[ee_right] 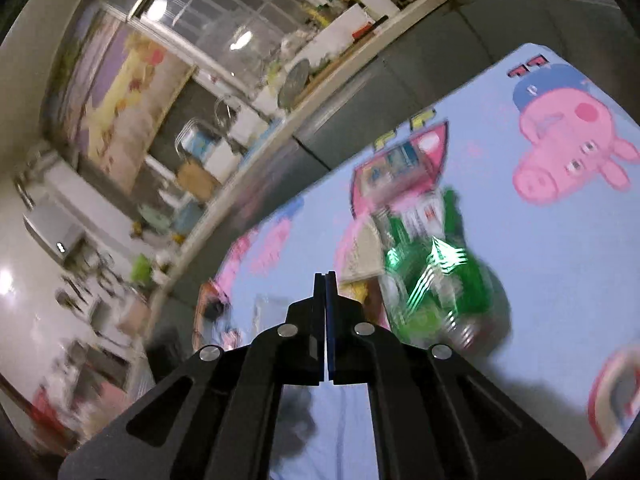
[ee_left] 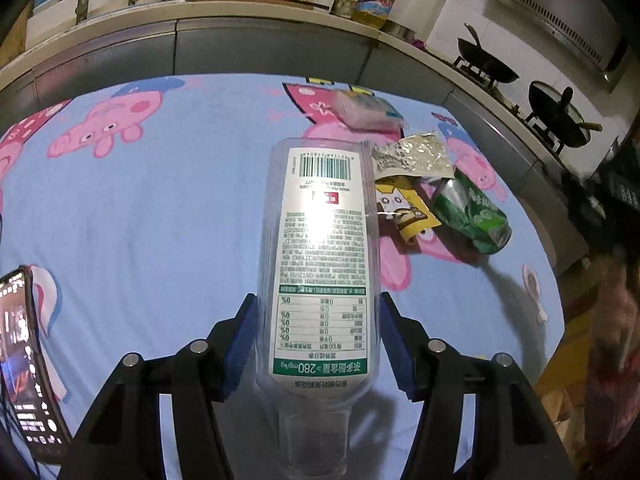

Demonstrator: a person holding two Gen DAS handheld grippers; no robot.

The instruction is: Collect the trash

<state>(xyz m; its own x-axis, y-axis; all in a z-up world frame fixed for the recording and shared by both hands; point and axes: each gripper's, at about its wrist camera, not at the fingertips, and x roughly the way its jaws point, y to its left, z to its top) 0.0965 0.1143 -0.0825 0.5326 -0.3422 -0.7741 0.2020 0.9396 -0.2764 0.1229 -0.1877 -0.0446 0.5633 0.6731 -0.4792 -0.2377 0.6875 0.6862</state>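
My left gripper (ee_left: 318, 320) is shut on a clear plastic bottle (ee_left: 320, 248) with a white and green label, held above the table with its base pointing away. Beyond it on the cartoon-pig tablecloth (ee_left: 160, 208) lie a crushed green can (ee_left: 472, 210), a yellow wrapper (ee_left: 406, 208), a silver foil wrapper (ee_left: 412, 156) and a tissue pack (ee_left: 366, 110). My right gripper (ee_right: 325, 280) is shut and empty, tilted above the table. In the blurred right wrist view the green can (ee_right: 440, 280) lies just right of its fingertips.
A phone (ee_left: 24, 360) stands at the table's left edge. A kitchen counter (ee_left: 200, 20) with a sink and bottles runs behind the table. A stove with a wok (ee_left: 486, 62) and a lidded pan (ee_left: 558, 114) is at the right.
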